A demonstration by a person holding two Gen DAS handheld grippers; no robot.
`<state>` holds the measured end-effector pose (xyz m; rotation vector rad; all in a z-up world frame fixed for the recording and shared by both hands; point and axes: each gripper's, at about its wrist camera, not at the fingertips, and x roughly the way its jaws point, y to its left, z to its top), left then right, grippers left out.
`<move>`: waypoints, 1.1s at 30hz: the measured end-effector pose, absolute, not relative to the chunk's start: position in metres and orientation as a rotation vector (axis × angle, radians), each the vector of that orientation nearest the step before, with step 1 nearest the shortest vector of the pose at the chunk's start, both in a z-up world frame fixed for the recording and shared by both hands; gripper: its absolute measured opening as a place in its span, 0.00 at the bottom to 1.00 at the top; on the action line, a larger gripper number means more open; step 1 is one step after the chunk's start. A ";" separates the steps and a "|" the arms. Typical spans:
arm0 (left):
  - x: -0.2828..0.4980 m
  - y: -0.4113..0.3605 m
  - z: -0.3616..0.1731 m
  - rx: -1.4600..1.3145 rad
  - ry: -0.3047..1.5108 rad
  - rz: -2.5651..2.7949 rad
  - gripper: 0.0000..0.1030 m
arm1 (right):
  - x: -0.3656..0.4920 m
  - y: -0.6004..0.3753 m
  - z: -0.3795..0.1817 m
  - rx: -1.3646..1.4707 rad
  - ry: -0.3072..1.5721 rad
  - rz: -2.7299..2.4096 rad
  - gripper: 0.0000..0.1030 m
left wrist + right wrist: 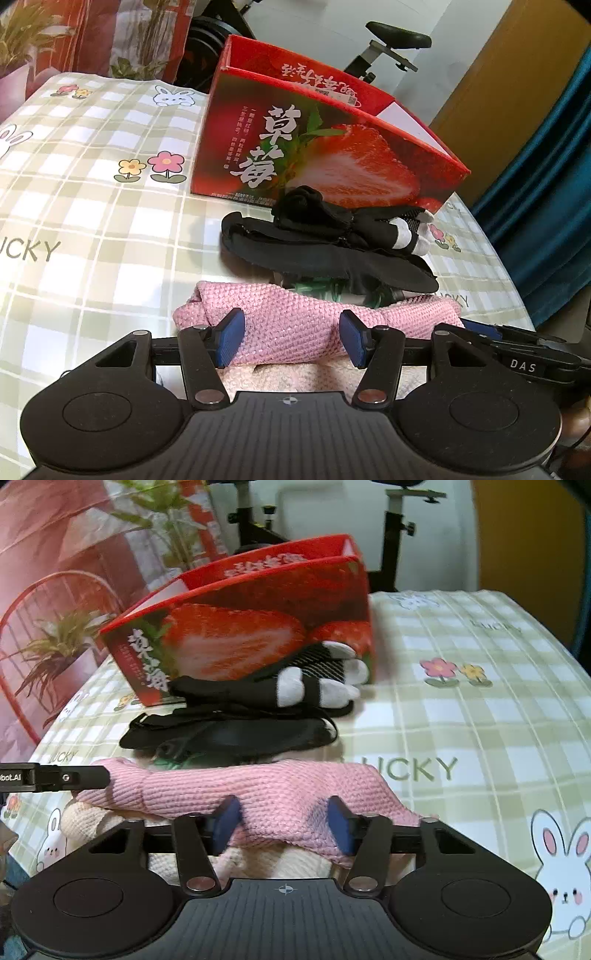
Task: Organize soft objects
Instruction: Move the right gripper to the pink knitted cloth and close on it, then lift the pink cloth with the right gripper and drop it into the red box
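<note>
1. The left hand-held gripper [291,338] straddles one end of a pink knit cloth [295,325], its blue pads about half apart on either flank of the cloth; whether they press the knit cannot be told.
2. The right hand-held gripper [282,821] sits on the other end of the same pink knit cloth [258,790], and the cloth bunches up between its pads, so it appears to be pinched there.
3. The pink cloth lies stretched across the checked bedspread [92,229] at 6 o'clock in both views, on top of a cream fluffy cloth [85,823] that peeks out beneath it.
4. At 12 o'clock from the pink cloth lies a heap of black fabric pieces [325,251], with a black-and-white glove [317,679] at the far side, touching the front of the strawberry box [325,155].
5. The open red strawberry box [240,635] stands at the far edge; its inside is not visible from here.
6. Judged from this, the task looks to be at an early stage: every soft item in view lies outside the box, and the pink cloth is only now being taken at both ends, probably for folding or lifting.
7. Left to do: handle the pink cloth, then the cream cloth, the black pieces and the glove.
</note>
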<state>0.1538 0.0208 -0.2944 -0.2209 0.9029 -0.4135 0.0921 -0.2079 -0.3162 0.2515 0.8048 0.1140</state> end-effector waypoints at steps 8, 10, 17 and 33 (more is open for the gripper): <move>0.150 0.022 -0.297 -0.238 0.904 -0.406 0.57 | 0.096 -0.193 -0.310 0.196 0.784 0.189 0.18; 0.150 0.022 -0.298 -0.236 0.903 -0.407 0.57 | 0.098 -0.193 -0.311 0.206 0.781 0.197 0.17; 0.149 0.022 -0.300 -0.230 0.901 -0.409 0.57 | 0.097 -0.196 -0.323 0.240 0.784 0.201 0.16; 0.147 0.017 -0.300 -0.227 0.895 -0.420 0.35 | 0.093 -0.198 -0.328 0.278 0.777 0.206 0.16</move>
